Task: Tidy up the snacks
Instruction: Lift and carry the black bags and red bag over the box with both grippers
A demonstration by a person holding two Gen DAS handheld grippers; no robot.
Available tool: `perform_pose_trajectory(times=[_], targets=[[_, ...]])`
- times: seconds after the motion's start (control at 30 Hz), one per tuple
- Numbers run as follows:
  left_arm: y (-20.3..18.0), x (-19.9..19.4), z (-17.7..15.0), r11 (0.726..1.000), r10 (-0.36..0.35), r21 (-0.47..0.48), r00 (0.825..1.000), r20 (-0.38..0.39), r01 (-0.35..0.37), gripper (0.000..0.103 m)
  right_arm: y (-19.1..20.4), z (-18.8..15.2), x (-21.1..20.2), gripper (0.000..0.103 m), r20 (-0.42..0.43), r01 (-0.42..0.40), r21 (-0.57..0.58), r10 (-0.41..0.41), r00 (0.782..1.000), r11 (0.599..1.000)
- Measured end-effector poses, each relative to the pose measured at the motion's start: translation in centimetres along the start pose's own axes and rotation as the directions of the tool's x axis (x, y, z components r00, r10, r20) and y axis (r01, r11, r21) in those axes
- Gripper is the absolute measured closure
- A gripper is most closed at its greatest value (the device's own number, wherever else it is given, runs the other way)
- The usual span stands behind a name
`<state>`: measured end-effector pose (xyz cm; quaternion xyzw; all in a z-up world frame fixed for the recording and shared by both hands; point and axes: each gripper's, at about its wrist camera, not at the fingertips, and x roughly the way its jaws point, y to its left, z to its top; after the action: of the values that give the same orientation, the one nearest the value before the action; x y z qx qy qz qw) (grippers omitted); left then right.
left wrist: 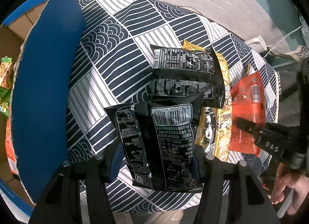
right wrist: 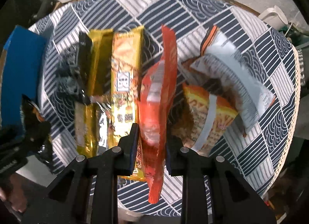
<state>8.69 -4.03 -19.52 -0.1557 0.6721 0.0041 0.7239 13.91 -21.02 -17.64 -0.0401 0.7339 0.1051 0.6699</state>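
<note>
A: Left side?
B: Blue-flapped cardboard box (left wrist: 46, 80) at the far left, green and orange packets inside. Left gripper (left wrist: 154, 164) clamps a black snack pouch (left wrist: 164, 146), barcode side up, over the patterned counter (left wrist: 108, 53). Second black pouch (left wrist: 185, 73) lies flat just beyond it.

A: Middle?
B: Gold packets (right wrist: 125, 73) side by side on the cloth, one partly under the black pouch.

A: Right gripper?
B: Right gripper (right wrist: 151, 142) pinches a red-orange snack packet (right wrist: 160, 92) edge-on, pads tight on both faces. Packet's lower end hangs past the fingers. Looks off the cloth; can't confirm, frame is blurred.

A: Further right?
B: Orange packet (right wrist: 212, 119) on the counter, a white-and-orange one (right wrist: 231, 73) overlapping it. Neither touched.

A: Hands?
B: One hand (left wrist: 287, 193) visible behind the right gripper's handle.
</note>
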Motion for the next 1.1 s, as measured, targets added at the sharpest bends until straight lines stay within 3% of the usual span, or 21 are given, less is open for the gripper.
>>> perform_pose_trajectory(times=[0.3, 0.73, 1.1], targets=[[-1.4, 0.4, 0.4, 0.997, 0.025, 0.073, 1.0, 0.013, -0.026, 0.045, 1.0, 0.2, 0.9, 0.083, 0.021, 0.041, -0.02, -0.041, 0.999, 0.999], [-2.5, -2.7, -0.1, 0.977, 0.065, 0.195, 0.993, 0.098, -0.083, 0.045, 1.8, -0.3, -4.4, 0.083, 0.121, 0.093, -0.064, -0.085, 0.989, 0.994], [-4.0, -7.5, -1.7, 0.938, 0.076, 0.31, 0.966, 0.246, -0.153, 0.045, 3.3, -2.4, -9.9, 0.083, 0.22, 0.088, -0.14, -0.055, 0.974, 0.986]])
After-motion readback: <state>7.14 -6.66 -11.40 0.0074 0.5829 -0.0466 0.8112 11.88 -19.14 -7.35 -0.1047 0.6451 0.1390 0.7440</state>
